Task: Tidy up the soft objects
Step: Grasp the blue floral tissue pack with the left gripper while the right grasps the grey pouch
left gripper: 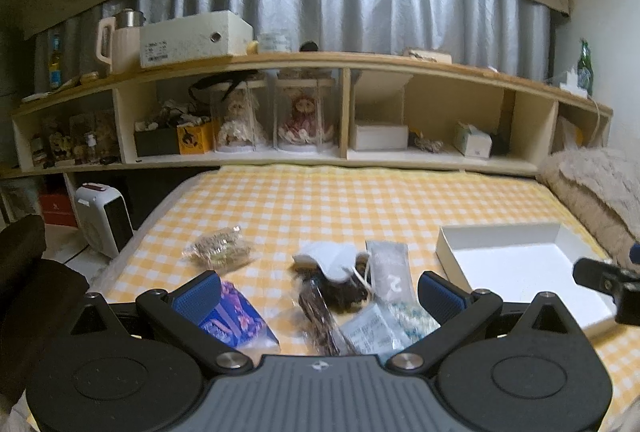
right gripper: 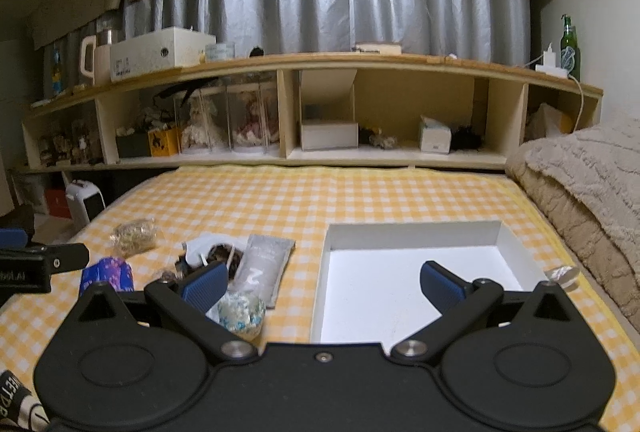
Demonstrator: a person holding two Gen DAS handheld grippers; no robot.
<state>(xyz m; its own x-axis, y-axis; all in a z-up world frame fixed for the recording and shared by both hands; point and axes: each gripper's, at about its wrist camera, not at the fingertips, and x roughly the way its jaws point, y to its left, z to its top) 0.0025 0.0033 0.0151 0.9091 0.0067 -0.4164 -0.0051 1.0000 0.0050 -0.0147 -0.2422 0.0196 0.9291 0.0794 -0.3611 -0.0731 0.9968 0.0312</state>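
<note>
Left claw (left gripper: pixel 320 296): we hold it spread above the packets (left gripper: pixel 344 296).
Right claw (right gripper: pixel 322 288): spread, empty, by our white box (right gripper: pixel 412 232).

A cluster of packets (right gripper: pixel 240 272) lies on the bed (right gripper: pixel 360 191), left of the box (right gripper: pixel 412 272). A shelf (right gripper: pixel 312 111) stands behind; a blanket (right gripper: pixel 580 183) lies right.

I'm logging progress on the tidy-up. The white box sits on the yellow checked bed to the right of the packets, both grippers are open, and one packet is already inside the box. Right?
Not quite. The white box holds nothing yet, as the right wrist view shows; the packets all lie on the bed to its left. The rest stands: left gripper and right gripper jaws are open.
</note>
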